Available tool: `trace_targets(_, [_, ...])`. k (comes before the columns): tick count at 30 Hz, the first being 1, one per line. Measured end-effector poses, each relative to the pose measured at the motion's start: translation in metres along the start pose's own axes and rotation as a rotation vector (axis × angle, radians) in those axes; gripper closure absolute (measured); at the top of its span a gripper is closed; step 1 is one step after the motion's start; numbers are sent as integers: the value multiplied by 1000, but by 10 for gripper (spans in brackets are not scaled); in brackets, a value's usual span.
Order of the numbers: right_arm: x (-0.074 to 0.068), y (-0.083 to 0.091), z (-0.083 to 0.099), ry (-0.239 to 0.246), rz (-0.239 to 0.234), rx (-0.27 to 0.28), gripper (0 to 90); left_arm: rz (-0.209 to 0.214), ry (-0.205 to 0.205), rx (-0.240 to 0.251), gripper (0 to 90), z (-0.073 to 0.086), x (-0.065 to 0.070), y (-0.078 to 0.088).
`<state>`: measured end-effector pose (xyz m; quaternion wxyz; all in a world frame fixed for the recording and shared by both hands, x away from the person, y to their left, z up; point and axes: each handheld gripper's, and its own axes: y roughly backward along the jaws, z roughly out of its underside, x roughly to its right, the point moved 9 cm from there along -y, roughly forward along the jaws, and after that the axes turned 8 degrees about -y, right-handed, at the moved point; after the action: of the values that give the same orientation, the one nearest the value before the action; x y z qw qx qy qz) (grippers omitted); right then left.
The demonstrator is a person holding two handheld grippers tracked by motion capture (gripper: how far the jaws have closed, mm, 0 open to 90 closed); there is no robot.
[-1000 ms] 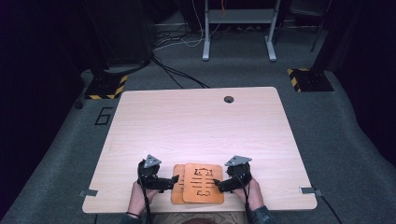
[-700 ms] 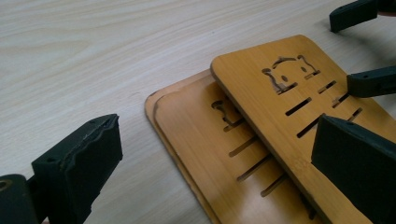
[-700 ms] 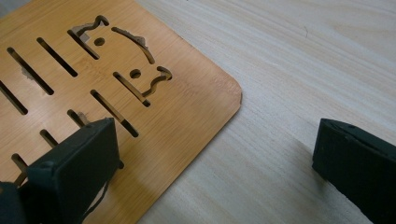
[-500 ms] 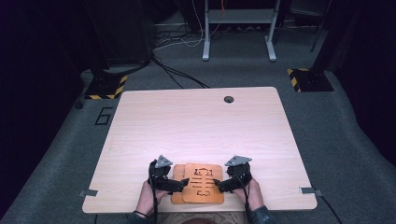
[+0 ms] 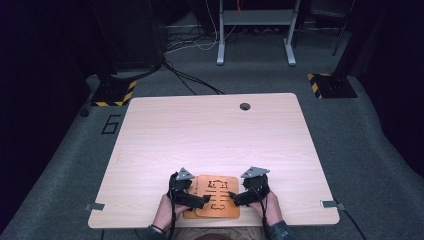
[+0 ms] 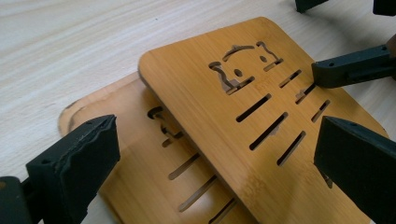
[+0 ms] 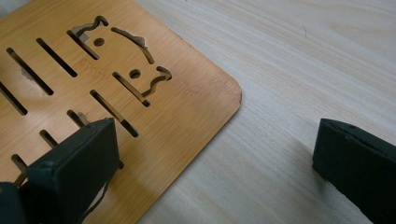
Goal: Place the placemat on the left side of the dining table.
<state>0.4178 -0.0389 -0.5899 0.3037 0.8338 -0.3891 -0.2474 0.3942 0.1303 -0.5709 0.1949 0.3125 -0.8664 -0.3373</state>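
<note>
1. You have two bamboo boards stacked at the lower middle of the high view, near the counter [image 5: 210, 135] front edge; the upper board [image 5: 217, 196] lies shifted to the right over the lower board [image 5: 190, 212], which peeks out at the left
2. In the left gripper view the upper board [image 6: 261, 121] overlaps the lower board [image 6: 140, 154], its left edge raised slightly above it
3. Count: two boards, two hand-held grippers, two hands. Each board carries a cut-out of a cat-like face above rows of slots; the same cut-out shows in the right gripper view on the upper board [image 7: 116, 88]
4. Your left hand-held gripper [image 5: 194, 201] is spread wide, its jaws straddling the stacked boards at the lower corners of its own view, pinching nothing
5. Your right hand-held gripper [image 5: 240, 197] is also spread: one jaw over the upper board's right part, the other over bare counter [image 7: 303, 60] at lower right
6. Writing: a "6" is marked on the floor [image 5: 111, 123] at the left of the counter in the high view
</note>
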Motion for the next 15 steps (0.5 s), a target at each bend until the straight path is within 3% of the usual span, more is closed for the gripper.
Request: trace_targets(15, [0,0,0,-8,3,-6,0,51,6,-10,0,-3,16,-10])
